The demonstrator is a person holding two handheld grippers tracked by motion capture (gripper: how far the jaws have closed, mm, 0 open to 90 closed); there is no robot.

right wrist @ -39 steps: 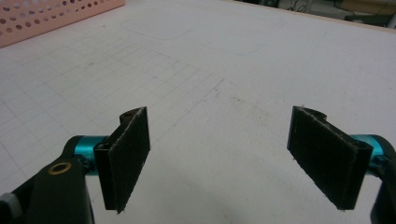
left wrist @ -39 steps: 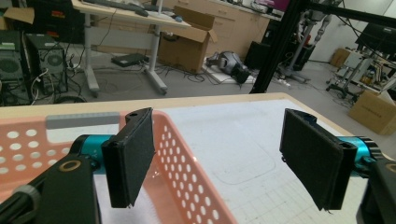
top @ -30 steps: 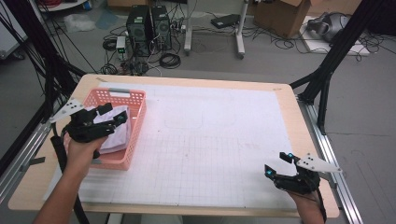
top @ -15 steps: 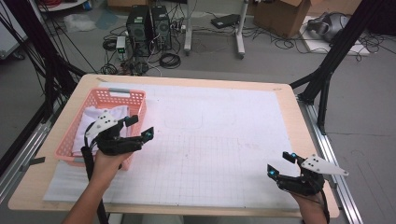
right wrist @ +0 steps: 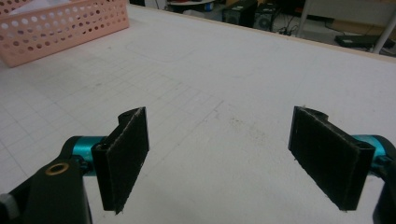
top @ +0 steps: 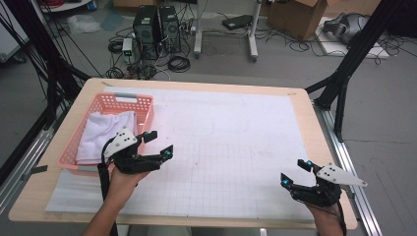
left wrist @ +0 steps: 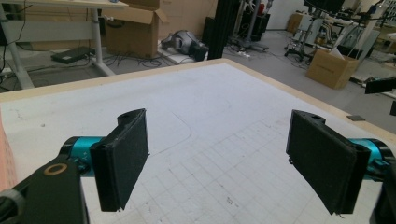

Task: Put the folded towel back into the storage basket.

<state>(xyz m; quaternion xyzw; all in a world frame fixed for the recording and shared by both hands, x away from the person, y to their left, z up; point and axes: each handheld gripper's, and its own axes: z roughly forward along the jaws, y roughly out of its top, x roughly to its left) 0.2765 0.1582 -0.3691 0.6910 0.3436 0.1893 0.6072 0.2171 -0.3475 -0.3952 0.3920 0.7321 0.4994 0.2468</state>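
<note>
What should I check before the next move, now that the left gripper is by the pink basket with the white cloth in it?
1. Left gripper open and holding nothing: ok.
2. Right gripper open and holding nothing: ok.
3. White cloth lies inside the pink basket: ok.
4. Mat between the grippers free of objects: ok.
5. Cloth fully below the basket rim: cannot tell.

Upper centre: two computer towers (top: 157, 24) on the floor amid cables. Upper right: cardboard box (top: 295, 12).
</note>
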